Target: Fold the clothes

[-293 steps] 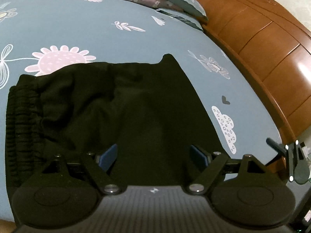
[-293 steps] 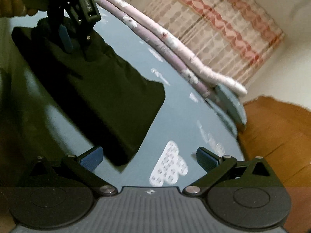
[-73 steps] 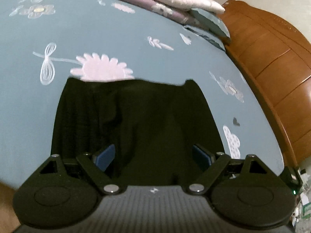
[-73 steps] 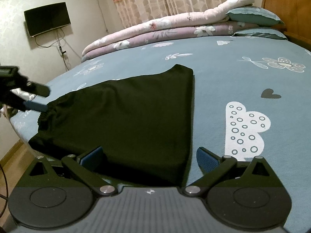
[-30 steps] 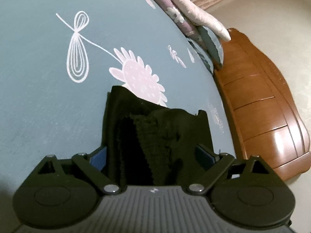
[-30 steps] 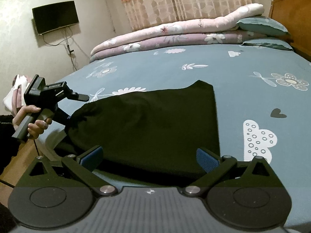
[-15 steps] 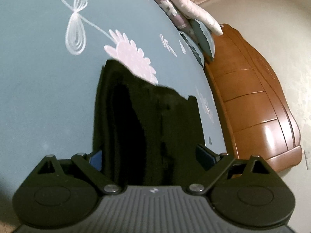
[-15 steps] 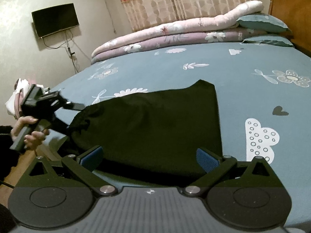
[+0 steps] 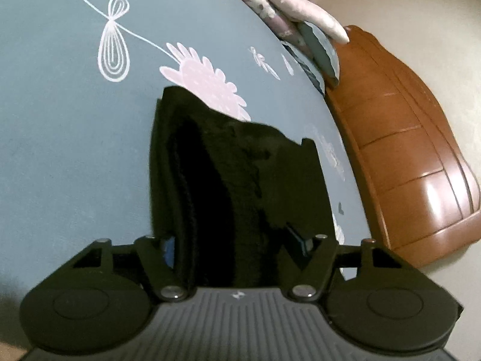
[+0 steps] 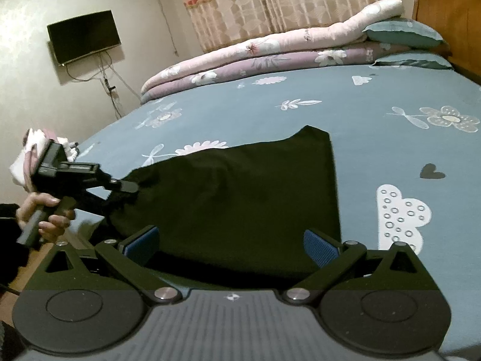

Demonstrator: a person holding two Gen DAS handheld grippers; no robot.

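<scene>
A black garment [image 10: 240,192] lies flat on the blue patterned bed sheet [image 10: 360,126]. Its gathered left end [image 9: 228,186] sits bunched between the jaws of my left gripper [image 9: 231,243], which are closing around it; the blue pads stand close beside the cloth. The right wrist view shows that left gripper [image 10: 120,186] at the garment's left end, held by a hand [image 10: 45,210]. My right gripper [image 10: 231,243] stands open over the garment's near edge, with the cloth lying below and between its blue pads [image 10: 320,246].
Folded pink and purple quilts [image 10: 270,57] and teal pillows [image 10: 402,34] lie along the far side of the bed. A wooden headboard [image 9: 405,150] borders the bed on the right. A wall-mounted TV [image 10: 84,37] and curtains [image 10: 270,3] stand behind.
My left gripper's jaws have drawn closer together around the bunched end of the garment. The right gripper has stayed in place.
</scene>
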